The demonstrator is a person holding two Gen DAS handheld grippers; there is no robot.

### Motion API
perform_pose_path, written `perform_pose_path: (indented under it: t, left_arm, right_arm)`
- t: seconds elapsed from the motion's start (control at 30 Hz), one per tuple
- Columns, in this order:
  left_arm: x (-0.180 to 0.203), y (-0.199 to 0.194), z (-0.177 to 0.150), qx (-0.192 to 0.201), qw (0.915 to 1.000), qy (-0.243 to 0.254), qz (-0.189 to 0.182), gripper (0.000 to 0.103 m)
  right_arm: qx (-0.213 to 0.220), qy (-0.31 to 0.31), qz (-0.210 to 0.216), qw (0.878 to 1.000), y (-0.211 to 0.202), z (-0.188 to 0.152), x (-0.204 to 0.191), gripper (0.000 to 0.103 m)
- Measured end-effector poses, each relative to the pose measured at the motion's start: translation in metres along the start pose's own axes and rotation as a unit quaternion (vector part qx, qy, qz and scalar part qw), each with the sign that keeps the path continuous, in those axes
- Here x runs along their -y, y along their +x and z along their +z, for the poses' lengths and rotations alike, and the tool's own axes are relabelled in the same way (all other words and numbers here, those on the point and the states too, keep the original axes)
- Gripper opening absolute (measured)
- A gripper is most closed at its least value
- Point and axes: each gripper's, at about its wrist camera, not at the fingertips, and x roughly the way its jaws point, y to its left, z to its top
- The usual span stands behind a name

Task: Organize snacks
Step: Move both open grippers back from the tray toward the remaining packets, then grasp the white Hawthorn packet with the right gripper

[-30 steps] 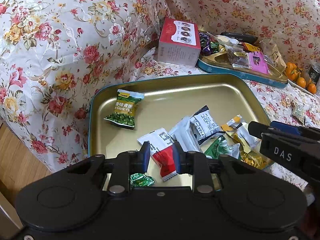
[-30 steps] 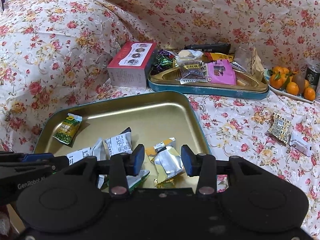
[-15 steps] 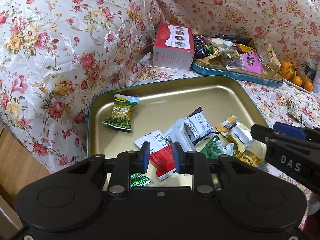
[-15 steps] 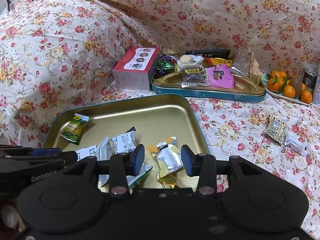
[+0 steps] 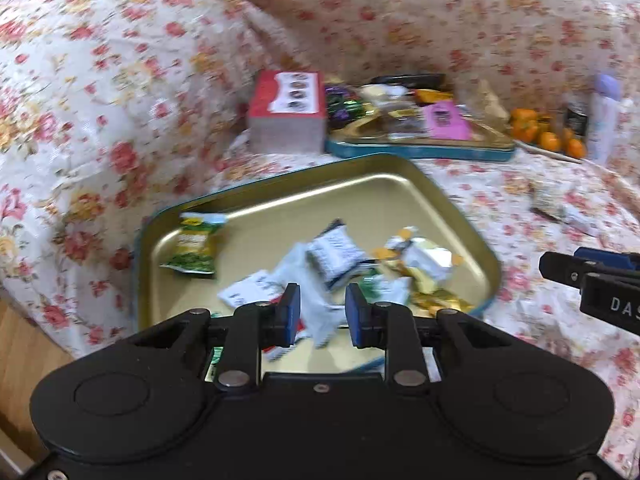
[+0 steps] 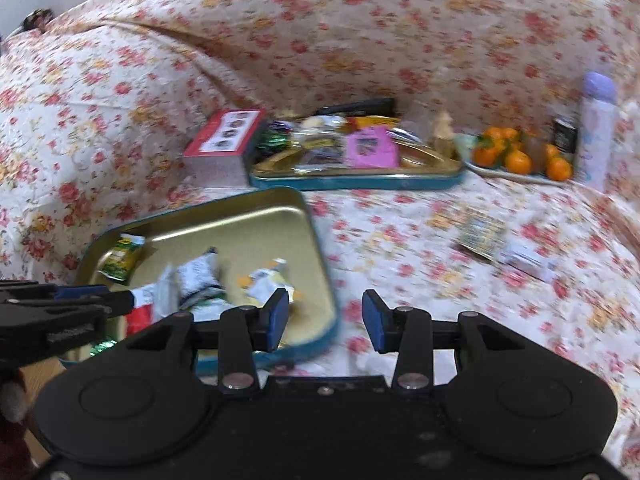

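A gold tin tray [image 5: 400,188] with a teal rim lies on the floral-covered sofa; it also shows in the right wrist view [image 6: 256,224]. It holds several snack packets, among them a green pea packet [image 5: 194,246] and a black-and-white packet [image 5: 336,252]. My left gripper [image 5: 322,314] is open and empty above the tray's near edge. My right gripper [image 6: 325,322] is open and empty over the tray's right rim. Two loose packets [image 6: 504,244] lie on the cloth to the right. Both views are blurred.
A second tin tray [image 6: 360,176] full of snacks sits behind, with a red box [image 6: 224,144] at its left. A plate of oranges [image 6: 516,156], a dark can [image 6: 565,136] and a lilac bottle [image 6: 596,128] stand at the far right. Wooden floor [image 5: 20,352] lies left.
Both grippers have pulled back and swung right, so the tray looks smaller and further left. The right gripper's jaws have opened wider. The snacks in the tray lie as before.
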Motion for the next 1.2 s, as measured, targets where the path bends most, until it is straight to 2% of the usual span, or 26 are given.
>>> perform_pose_path:
  t: [0.17, 0.47, 0.63, 0.87, 1.2]
  left_arm:
    - [0.03, -0.005, -0.008, 0.006, 0.9992, 0.034, -0.021, 0.035]
    - [0.089, 0.003, -0.034, -0.043, 0.9953, 0.061, -0.062, 0.035]
    - [0.119, 0.006, -0.029, -0.044, 0.9932, 0.083, -0.068, 0.035]
    - [0.15, 0.016, -0.001, -0.036, 0.9916, 0.096, -0.079, 0.035]
    - [0.179, 0.046, 0.007, -0.068, 0.9901, 0.094, -0.079, 0.035]
  right_arm:
    - [-0.008, 0.024, -0.028, 0.999, -0.009, -0.018, 0.042, 0.043]
    - [-0.044, 0.075, -0.08, 0.993, -0.017, -0.061, 0.118, 0.043]
    - [-0.043, 0.087, -0.096, 0.991, -0.018, -0.07, 0.148, 0.043]
    - [-0.019, 0.079, -0.09, 0.993, -0.011, -0.054, 0.169, 0.045]
    - [0.018, 0.009, -0.072, 0.997, 0.02, -0.01, 0.186, 0.047]
